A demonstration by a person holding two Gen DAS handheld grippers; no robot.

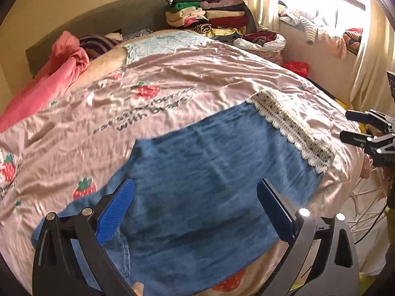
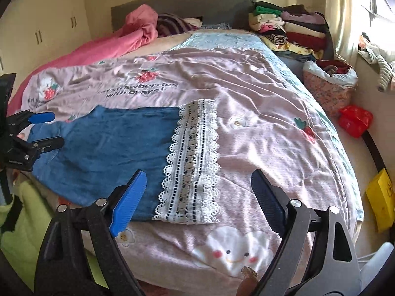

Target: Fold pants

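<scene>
Blue denim pants (image 1: 202,172) with a white lace hem (image 1: 293,128) lie flat on the pink strawberry bedspread (image 1: 148,79). My left gripper (image 1: 195,212) is open above the waist end of the pants, holding nothing. My right gripper (image 2: 197,197) is open above the lace hem (image 2: 192,160) of the pants (image 2: 108,145), holding nothing. The right gripper also shows at the right edge of the left wrist view (image 1: 355,127). The left gripper also shows at the left edge of the right wrist view (image 2: 49,129), over the waist end.
A pink blanket (image 1: 49,79) is bunched at the head of the bed. Stacks of folded clothes (image 1: 212,17) sit at the far corner by the headboard. A fabric basket (image 2: 328,83) and a red bag (image 2: 355,120) stand beside the bed near the window.
</scene>
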